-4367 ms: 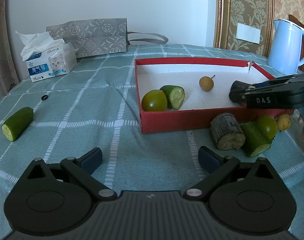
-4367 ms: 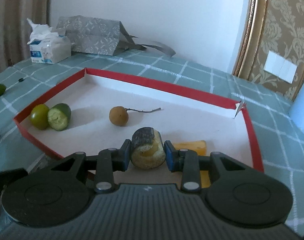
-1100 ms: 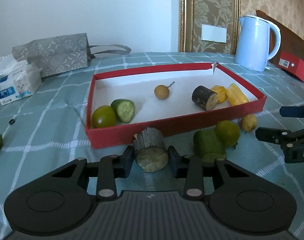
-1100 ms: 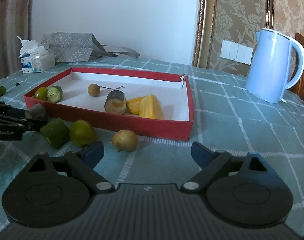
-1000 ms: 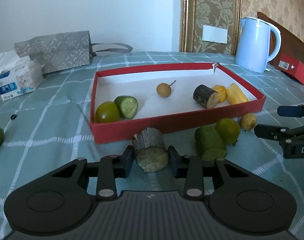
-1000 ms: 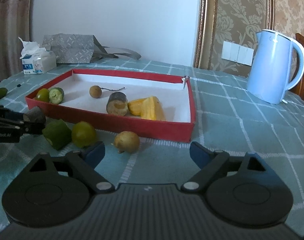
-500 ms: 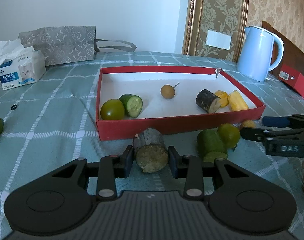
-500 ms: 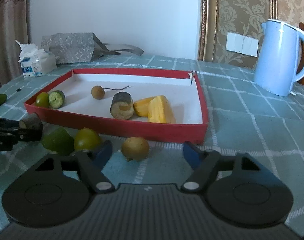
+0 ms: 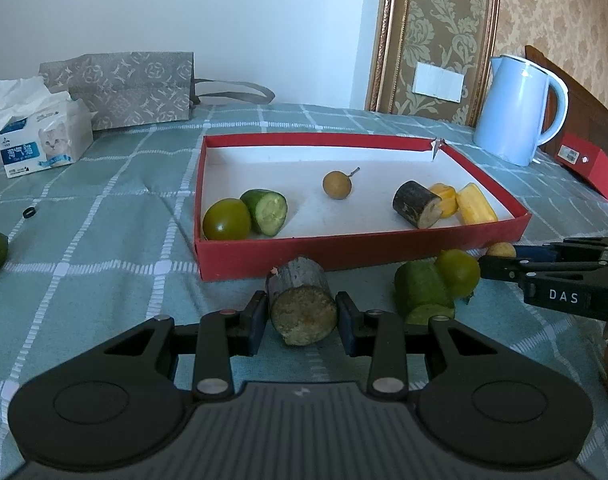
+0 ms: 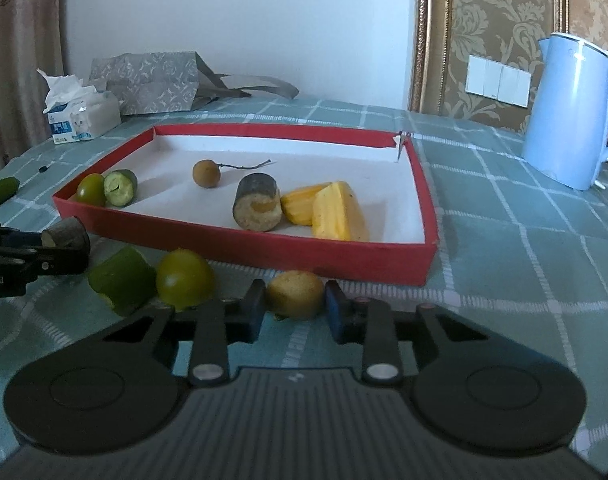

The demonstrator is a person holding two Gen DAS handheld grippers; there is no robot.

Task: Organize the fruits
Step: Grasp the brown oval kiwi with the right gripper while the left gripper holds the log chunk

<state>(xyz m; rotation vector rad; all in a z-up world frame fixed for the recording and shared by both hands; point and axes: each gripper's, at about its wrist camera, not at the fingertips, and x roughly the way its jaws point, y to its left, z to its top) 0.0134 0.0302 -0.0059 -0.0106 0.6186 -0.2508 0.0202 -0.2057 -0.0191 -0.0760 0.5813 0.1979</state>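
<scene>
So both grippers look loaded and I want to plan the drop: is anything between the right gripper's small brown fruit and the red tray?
Only the red tray's near wall. The right gripper, its jaws just closed on the small brown fruit, sits directly before it; nothing else intervenes, so lift over.

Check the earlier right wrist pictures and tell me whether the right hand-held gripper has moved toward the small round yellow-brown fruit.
Yes. The right hand-held gripper has come forward toward the red tray, and its jaws have just been closing around the small round yellow-brown fruit.

Left gripper (image 9: 302, 322) clamps a brown stub (image 9: 302, 306) — before the red tray (image 9: 344, 249) (table side).
</scene>
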